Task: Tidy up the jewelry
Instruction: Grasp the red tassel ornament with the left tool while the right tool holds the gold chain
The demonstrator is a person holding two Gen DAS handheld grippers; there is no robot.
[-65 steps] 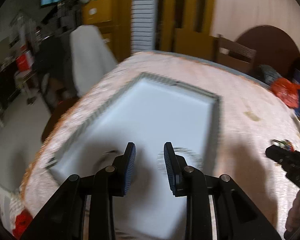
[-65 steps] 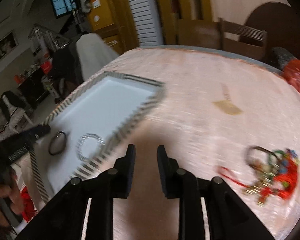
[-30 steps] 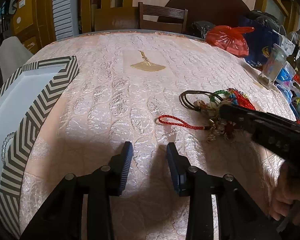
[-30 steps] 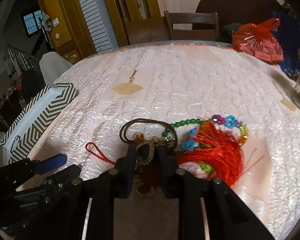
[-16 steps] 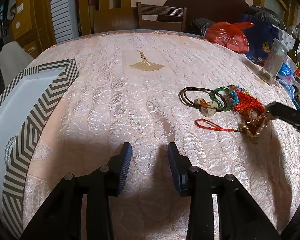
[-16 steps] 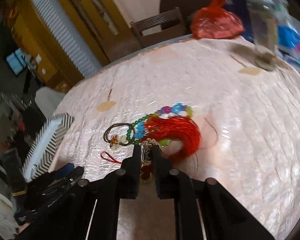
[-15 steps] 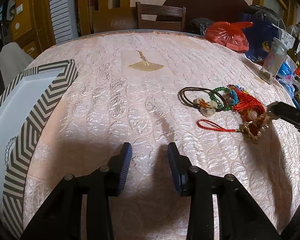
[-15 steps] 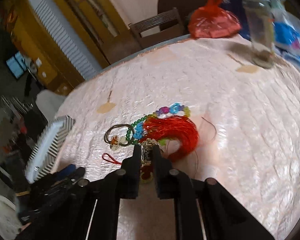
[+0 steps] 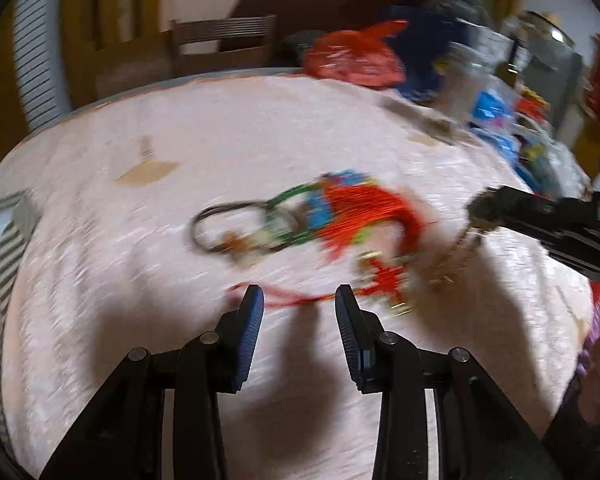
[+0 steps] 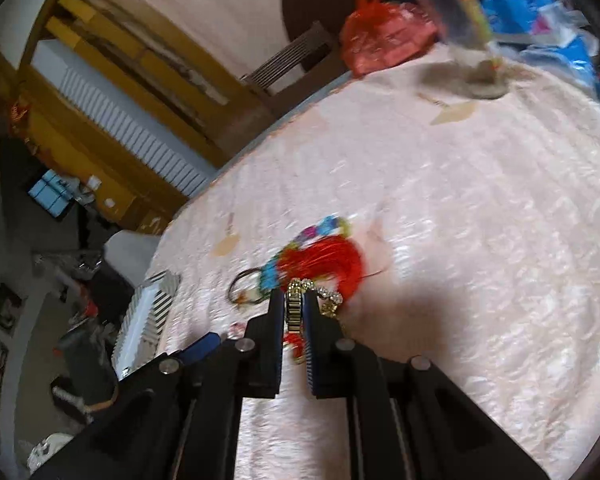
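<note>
**A:** So we've got the right gripper (image 10: 294,316) clamped on that gold-and-rhinestone link chain (image 10: 294,308), fingers squeezed nearly together with the links pinched between them. The chain hangs just clear of the desk (image 10: 480,240), right beside the tangled pile of beads and red tassel threads (image 9: 332,212). How do we reckon it'll handle?

**B:** Light and floppy, we'd say. No stiffness at all, so it'll swing and drape wherever we carry it. Metal links are slick too, so gripping across the flat band like we are now seems smarter than pinching one end. The worry is snagging: the red knotted charm with its thin red cord (image 9: 384,280) lies close to the pile, and we can't tell whether it's hooked to our chain.

**A:** And the left gripper (image 9: 300,308)?

**B:** Fingers apart, nothing in them, hovering over that cord on the near side of the pile.

**A:** Surface?

**B:** Pale pink embossed cloth, bumpy, so stuff could catch on it. The zigzag-striped tray (image 10: 148,312) sits well left of the pile. A wooden chair (image 9: 224,46) and a red plastic bag (image 10: 384,44) are beyond it.
</note>
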